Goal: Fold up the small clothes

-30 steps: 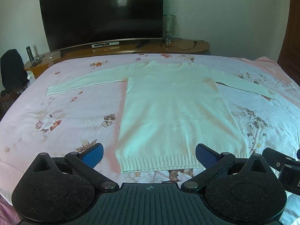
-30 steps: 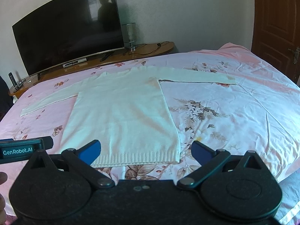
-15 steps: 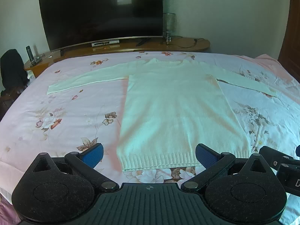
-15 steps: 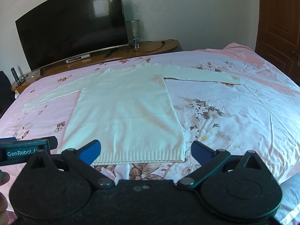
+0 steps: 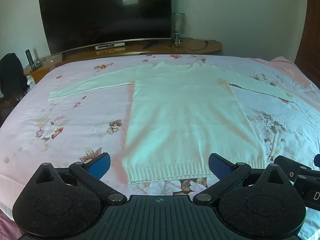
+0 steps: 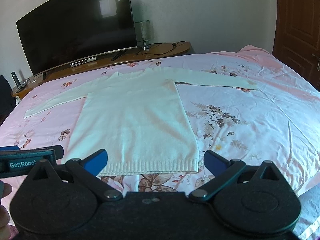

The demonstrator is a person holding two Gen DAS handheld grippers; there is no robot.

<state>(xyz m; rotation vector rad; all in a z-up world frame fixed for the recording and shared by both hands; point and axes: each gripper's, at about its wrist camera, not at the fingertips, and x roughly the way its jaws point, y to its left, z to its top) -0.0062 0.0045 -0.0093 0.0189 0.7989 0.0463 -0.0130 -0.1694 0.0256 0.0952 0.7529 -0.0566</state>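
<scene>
A white long-sleeved knit sweater point(image 5: 184, 116) lies flat on the bed, front down or up I cannot tell, both sleeves spread out sideways and the ribbed hem nearest me. It also shows in the right wrist view point(image 6: 132, 124). My left gripper point(image 5: 159, 165) is open and empty, hovering above the bed just short of the hem. My right gripper point(image 6: 156, 160) is open and empty, likewise just short of the hem, slightly to the right of the left one.
The bed has a pink floral sheet point(image 5: 60, 124). Beyond its far edge stand a wooden TV bench point(image 5: 140, 48) with a large dark TV point(image 5: 104, 14) and a glass lamp point(image 5: 177, 28). A brown door point(image 6: 296, 26) is at the right.
Both grippers have drifted slightly back and up from the sweater; the view now looks a bit lower over the hem. The sweater has not moved and both grippers stay open.
</scene>
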